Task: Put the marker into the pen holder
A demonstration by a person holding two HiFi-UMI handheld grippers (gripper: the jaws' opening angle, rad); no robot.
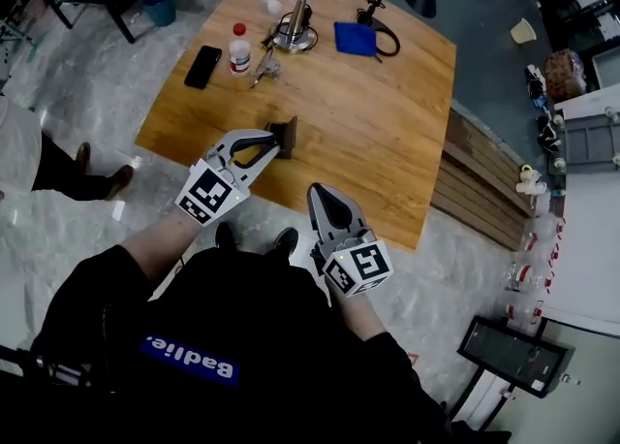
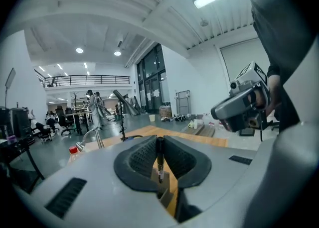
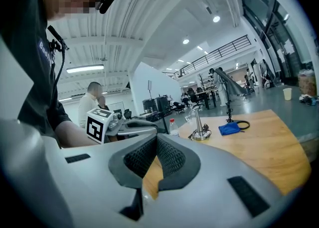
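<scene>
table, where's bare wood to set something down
Bare wood: the wide middle and right side of the table, from the blue cloth down to the near edge, right of the pen holder. Crowded: the far strip with phone, bottle, lamp base and cloth. Left gripper with the marker is at the holder.

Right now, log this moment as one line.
left gripper shut on marker | right gripper shut, empty | marker at pen holder

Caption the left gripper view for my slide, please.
Left gripper shut on a black marker, wooden table beyond, right gripper off to the side.
</scene>
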